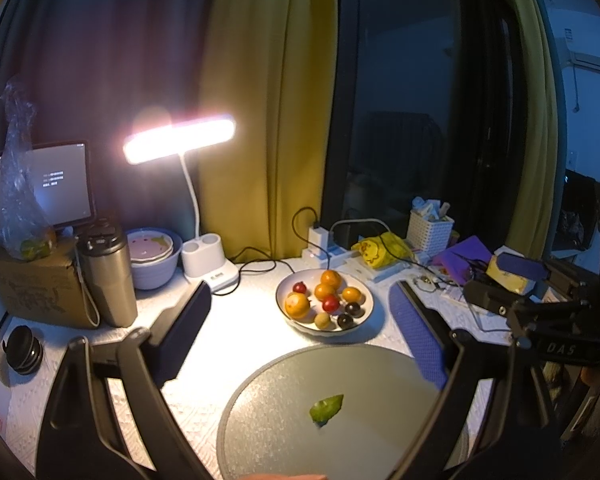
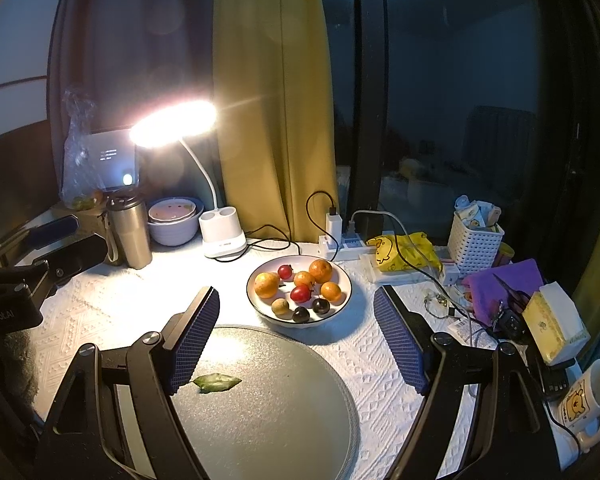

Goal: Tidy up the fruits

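A white bowl [image 1: 364, 308] [image 2: 342, 304] on the white cloth holds several fruits: oranges [image 1: 297, 305] [image 2: 266, 284], red ones [image 1: 331, 303] [image 2: 300, 293], dark plums [image 1: 353, 309] [image 2: 321, 305] and a small brownish one [image 2: 280, 306]. In front of it lies a round grey tray [image 1: 360, 440] [image 2: 284, 420] with a green leaf [image 1: 326, 403] [image 2: 217, 382] on it. My left gripper [image 1: 300, 344] is open and empty above the tray. My right gripper [image 2: 296, 340] is open and empty, just short of the bowl.
A lit desk lamp [image 1: 180, 140] stands at the back, with a steel tumbler [image 1: 108, 280], stacked bowls [image 1: 152, 256] and a cardboard box [image 1: 32, 288] to the left. A power strip [image 2: 340, 244], yellow bag [image 2: 404, 256], white basket [image 2: 474, 244], tissue box [image 2: 556, 328] and mug [image 2: 588, 396] crowd the right.
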The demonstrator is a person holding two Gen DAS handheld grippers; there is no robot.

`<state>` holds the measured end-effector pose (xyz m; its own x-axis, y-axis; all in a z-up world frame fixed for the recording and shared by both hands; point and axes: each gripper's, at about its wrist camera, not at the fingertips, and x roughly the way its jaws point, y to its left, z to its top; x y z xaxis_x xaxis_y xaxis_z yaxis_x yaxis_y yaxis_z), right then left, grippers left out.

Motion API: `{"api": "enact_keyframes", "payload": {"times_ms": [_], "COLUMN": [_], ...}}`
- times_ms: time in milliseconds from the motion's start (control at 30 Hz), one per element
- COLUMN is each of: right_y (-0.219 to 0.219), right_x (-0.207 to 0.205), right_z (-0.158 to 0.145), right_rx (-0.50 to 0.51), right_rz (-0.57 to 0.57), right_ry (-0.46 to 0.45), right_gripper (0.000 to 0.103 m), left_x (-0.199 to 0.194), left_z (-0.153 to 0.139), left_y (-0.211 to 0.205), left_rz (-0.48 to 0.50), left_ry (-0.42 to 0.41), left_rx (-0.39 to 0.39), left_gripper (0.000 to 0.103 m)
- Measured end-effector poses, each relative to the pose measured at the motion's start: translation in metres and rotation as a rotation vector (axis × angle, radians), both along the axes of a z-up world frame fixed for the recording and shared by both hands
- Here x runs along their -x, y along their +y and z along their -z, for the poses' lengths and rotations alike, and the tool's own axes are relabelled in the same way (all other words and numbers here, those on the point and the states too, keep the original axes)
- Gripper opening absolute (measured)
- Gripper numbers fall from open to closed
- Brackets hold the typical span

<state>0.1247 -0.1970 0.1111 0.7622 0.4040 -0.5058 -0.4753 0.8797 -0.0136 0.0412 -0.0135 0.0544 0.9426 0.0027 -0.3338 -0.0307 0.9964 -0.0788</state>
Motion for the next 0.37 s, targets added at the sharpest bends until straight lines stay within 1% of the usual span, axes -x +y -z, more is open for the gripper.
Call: {"api": "enact_keyframes", "payload": {"times_ms": [367], "right_y": [-0.0007], "right_x": [-0.0031], "right_z": [0.0000], "right_rx": [0.000], "right_rz": [-0.002], "right_ry": [0.005], "right_gripper": [0.082], "left_x": [-0.0076], "left_z": [0.0016], "left_y": [0.0012], "left_rz": [0.000], "left_ry": [0.007], "left_rx": [-0.001], "left_gripper": [0.091]}}
